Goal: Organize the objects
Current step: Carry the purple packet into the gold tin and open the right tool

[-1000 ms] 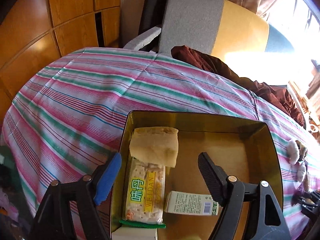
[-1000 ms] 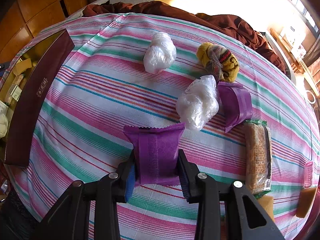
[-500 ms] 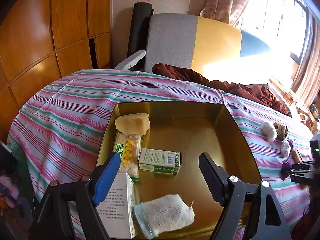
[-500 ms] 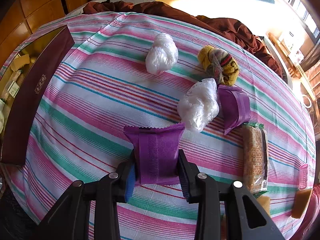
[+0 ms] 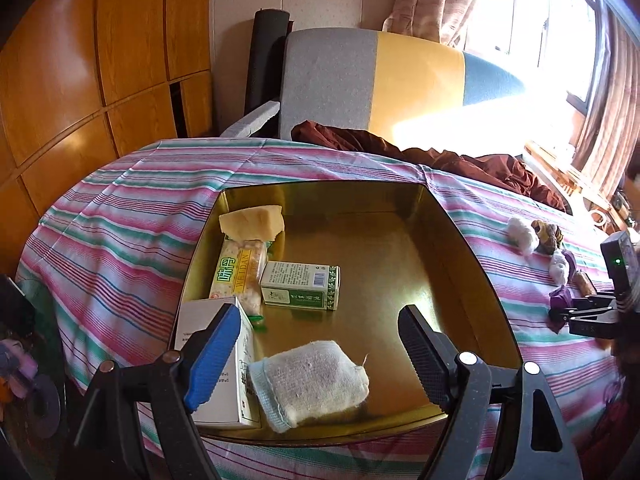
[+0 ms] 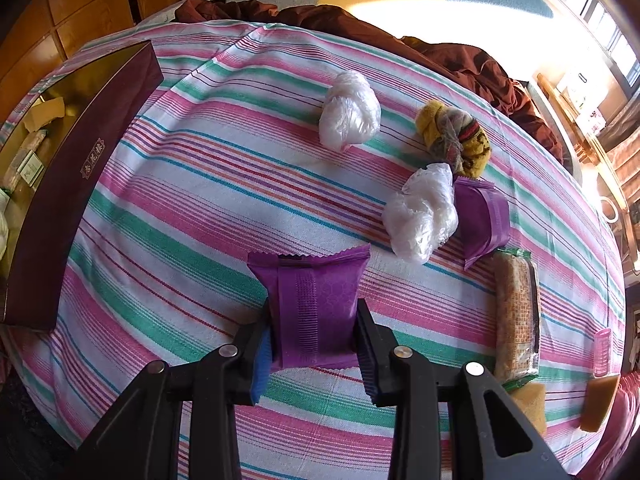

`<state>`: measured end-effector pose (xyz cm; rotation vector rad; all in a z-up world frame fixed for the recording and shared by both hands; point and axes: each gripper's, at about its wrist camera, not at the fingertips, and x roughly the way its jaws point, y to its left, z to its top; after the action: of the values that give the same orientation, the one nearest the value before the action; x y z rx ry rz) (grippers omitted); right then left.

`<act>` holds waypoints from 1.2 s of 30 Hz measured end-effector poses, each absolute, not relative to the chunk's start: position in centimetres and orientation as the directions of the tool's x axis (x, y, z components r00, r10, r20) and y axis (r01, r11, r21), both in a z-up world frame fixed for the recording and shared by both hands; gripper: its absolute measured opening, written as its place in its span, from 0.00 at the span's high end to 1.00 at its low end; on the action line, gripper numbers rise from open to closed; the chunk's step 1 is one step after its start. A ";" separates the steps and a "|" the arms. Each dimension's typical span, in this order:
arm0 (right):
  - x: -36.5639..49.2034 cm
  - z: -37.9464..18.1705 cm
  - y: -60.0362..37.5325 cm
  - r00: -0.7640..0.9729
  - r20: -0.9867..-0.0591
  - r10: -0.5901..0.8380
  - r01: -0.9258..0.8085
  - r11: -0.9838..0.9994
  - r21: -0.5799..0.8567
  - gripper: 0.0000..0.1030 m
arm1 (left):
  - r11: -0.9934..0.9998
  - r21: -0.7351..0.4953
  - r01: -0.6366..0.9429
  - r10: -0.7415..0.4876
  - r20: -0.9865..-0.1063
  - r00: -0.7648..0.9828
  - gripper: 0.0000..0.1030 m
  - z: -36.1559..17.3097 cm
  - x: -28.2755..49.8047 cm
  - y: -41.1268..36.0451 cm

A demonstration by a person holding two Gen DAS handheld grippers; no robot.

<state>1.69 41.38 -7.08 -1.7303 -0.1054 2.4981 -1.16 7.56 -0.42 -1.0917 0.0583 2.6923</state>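
Five items already lie inside gold box [image 5: 452, 248]: white carton [image 5: 216, 364], cracker pack [image 5: 239, 276], gauze pouch [image 5: 312, 384], green box [image 5: 300, 289], yellow sponge [image 5: 252, 222]. Rest judged still to be moved from striped cloth [image 6: 224, 184]: second cracker pack [image 6: 514, 316], two plastic bundles, yarn ball [image 6: 454, 138], second purple packet [image 6: 482, 222]. Purple packet [image 6: 316, 312] is clamped by right gripper [image 6: 314, 344], above cloth. Left gripper [image 5: 320, 356] is held wide apart, empty, over box.

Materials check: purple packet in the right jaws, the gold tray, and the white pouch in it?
Purple packet: thin plastic film by the look, slight sheen, zigzag-cut end and ribbed back seam. Gold tray: probably metal or foil-lined card; glossy, reflective inside walls. White pouch: woven cloth, gauze-like, matte, visible weave, pale blue hem.
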 end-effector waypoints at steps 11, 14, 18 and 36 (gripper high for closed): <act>0.3 -5.6 39.2 -0.405 -0.914 -0.008 -0.027 -0.999 0.020 0.66 | -0.971 -0.068 -0.230 0.211 -0.696 -0.686 0.19 -0.9 -0.7 7.0; -1.1 -4.2 37.3 -0.447 -0.890 -0.090 0.001 -0.995 0.100 0.66 | -0.971 -0.077 -0.227 0.216 -0.696 -0.685 0.19 -0.9 -0.6 6.6; -1.2 -1.0 31.4 -0.503 -0.847 -0.171 0.087 -0.985 0.147 0.66 | -0.972 -0.093 -0.214 0.218 -0.682 -0.698 0.17 -0.4 -0.4 5.7; -16.9 -5.9 17.2 -0.393 -0.842 -0.369 0.189 -0.929 0.319 0.57 | -0.984 -0.156 -0.087 0.171 -0.686 -0.707 0.17 -1.2 -0.6 -0.6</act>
<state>-16.85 17.18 -5.90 -1.8524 0.3027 2.9300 -0.62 -0.56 -1.23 -1.1321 -0.1686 2.7749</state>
